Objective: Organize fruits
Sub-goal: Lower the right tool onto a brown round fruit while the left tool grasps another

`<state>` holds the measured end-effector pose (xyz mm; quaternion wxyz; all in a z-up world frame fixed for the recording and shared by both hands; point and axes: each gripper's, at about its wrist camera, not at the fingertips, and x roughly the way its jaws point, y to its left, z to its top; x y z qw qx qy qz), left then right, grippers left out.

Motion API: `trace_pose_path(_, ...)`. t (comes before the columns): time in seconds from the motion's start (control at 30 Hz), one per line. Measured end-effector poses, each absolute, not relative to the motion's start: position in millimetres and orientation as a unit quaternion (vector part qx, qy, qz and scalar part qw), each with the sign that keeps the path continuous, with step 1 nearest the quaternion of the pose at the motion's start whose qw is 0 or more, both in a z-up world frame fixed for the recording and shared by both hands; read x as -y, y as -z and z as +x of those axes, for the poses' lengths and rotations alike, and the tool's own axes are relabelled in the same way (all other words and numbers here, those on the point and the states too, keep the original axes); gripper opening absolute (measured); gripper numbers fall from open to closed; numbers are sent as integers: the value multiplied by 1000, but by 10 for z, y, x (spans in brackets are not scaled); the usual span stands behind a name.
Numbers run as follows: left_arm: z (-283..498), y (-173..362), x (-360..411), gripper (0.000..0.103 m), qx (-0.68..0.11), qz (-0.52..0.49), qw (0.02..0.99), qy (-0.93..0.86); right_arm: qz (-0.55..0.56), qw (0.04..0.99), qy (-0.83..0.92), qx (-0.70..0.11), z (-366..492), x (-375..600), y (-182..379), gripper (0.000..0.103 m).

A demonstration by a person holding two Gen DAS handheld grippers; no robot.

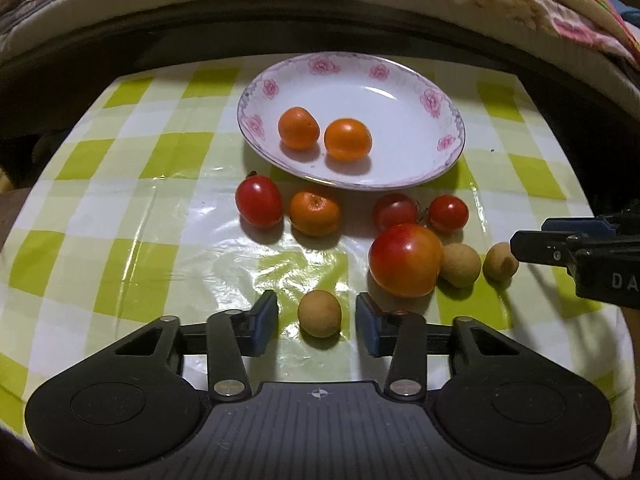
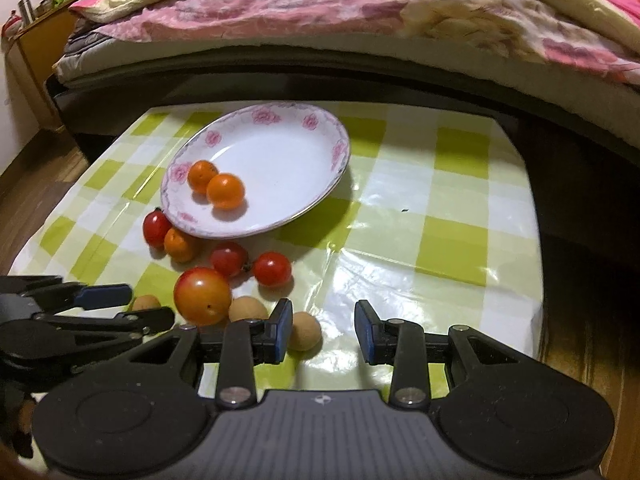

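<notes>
Tan round longan (image 1: 319,313) sits untouched between my left gripper (image 1: 316,326)'s parted pads; my right gripper (image 2: 323,332) gapes empty, big red-orange tomato (image 1: 405,259) crowding close.

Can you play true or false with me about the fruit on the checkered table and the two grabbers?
1. Two small oranges lie on the flowered plate. True.
2. The plate holds a red tomato. False: all the tomatoes, also the big tomato, lie on the tablecloth.
3. A brown longan sits between the fingers of the left gripper, with a gap on each side. True.
4. The right gripper squeezes a longan. False: its jaws are apart with nothing between them; one longan lies beside its left finger.
5. A third small orange lies off the plate beside a red tomato. True.
</notes>
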<state>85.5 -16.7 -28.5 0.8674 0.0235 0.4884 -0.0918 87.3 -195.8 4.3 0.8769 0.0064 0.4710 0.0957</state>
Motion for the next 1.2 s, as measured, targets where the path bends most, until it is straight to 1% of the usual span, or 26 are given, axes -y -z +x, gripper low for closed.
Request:
trace_pose_path(0.07, 851, 293, 175, 48, -482, 33, 871, 92, 0, 874, -109, -474, 865, 1934, -23, 36)
trace_pose_path(0.1, 852, 292, 174, 46, -480, 35, 872, 92, -4, 873, -115, -474, 858, 1920, -16, 37)
trace_pose_path(0.23, 842, 282, 164, 32, -475, 38, 874, 93, -24, 869, -145, -472, 839, 1839, 2, 38)
trace_pose_path(0.37, 827, 280, 149, 31, -474, 42, 874, 96, -45, 870, -166, -463, 818, 1779, 7, 40)
trace_pose_path(0.57, 745, 268, 107, 31, -474, 48, 873, 110, -71, 869, -194, -450, 772, 1714, 42, 41)
trace_pose_path(0.67, 711, 276, 80, 34, -471, 44, 873, 117, -80, 872, -201, -439, 751, 1695, 56, 41)
trace_pose_path(0.77, 677, 280, 73, 35, -469, 49, 873, 122, -92, 873, -206, -433, 739, 1666, 62, 41)
trace_pose_path(0.87, 639, 292, 85, 37, -465, 58, 874, 127, -97, 873, -213, -427, 727, 1667, 76, 45)
trace_pose_path(0.97, 609, 297, 81, 44, -462, 62, 875, 129, -109, 876, -212, -420, 725, 1662, 109, 45)
trace_pose_path(1.03, 612, 302, 68, 50, -463, 64, 875, 127, -117, 877, -213, -415, 718, 1646, 117, 45)
trace_pose_path(1.2, 600, 306, 48, 51, -461, 64, 875, 132, -120, 873, -215, -420, 720, 1715, 111, 45)
